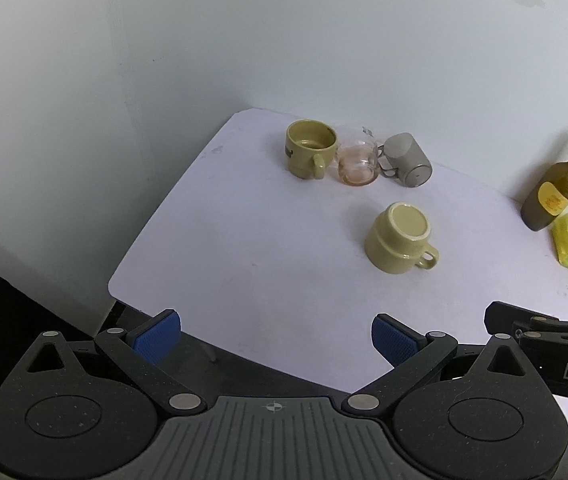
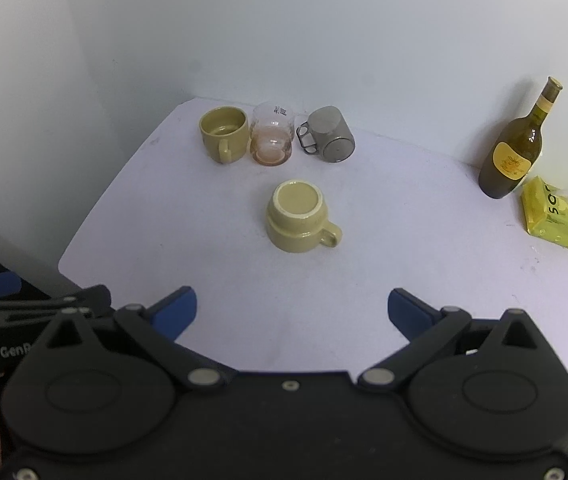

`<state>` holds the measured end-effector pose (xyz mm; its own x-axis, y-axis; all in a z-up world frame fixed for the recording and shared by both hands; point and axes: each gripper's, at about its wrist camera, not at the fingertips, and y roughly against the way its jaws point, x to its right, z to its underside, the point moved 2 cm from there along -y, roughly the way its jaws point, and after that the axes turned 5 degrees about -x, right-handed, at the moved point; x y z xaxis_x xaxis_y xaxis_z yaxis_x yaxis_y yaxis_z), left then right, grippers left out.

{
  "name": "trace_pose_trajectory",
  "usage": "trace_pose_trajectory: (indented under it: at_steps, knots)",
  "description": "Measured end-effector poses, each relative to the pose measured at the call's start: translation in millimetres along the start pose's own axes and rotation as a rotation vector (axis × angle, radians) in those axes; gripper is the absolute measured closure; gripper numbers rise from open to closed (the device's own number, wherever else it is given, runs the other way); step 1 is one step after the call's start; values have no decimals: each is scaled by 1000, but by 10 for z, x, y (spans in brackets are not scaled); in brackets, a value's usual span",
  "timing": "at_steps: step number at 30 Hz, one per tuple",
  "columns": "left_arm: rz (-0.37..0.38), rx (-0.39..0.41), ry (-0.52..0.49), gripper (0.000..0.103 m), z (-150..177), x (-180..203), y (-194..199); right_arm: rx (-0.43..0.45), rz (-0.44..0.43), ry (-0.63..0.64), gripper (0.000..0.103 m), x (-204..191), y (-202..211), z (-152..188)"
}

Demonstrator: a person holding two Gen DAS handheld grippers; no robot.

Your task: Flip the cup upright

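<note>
A pale yellow-green mug (image 1: 400, 238) stands upside down in the middle of the white table (image 1: 244, 240), its handle pointing right; it also shows in the right wrist view (image 2: 301, 216). My left gripper (image 1: 276, 338) is open and empty near the table's front edge, well short of the mug. My right gripper (image 2: 292, 312) is open and empty, also at the front edge, with the mug straight ahead between its fingers' line. The right gripper's body shows at the right edge of the left wrist view.
At the back stand an upright yellow-green mug (image 2: 224, 132), a clear glass (image 2: 272, 138) and a grey metal cup (image 2: 330, 134) upside down. A wine bottle (image 2: 518, 148) and a yellow packet (image 2: 554, 214) sit at the right by the wall.
</note>
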<state>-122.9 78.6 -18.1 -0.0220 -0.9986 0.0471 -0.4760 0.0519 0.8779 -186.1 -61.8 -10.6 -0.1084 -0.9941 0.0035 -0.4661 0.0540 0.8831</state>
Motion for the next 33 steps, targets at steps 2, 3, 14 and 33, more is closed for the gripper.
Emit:
trace_pose_trajectory:
  at_steps: [2,3,14,33]
  knots:
    - [-1,3,2,0,9,-10,17,1,-1,0,0,-2,10,20]
    - [-3,5,0,0,7,-12,22,3,-1,-1,0,1,17,27]
    - [-17,19,-26,0,2,29,89,13,4,-2,0,14,67,43]
    - [-19,18,-40,0,24,110,130,22,-1,-19,0,83,99,68]
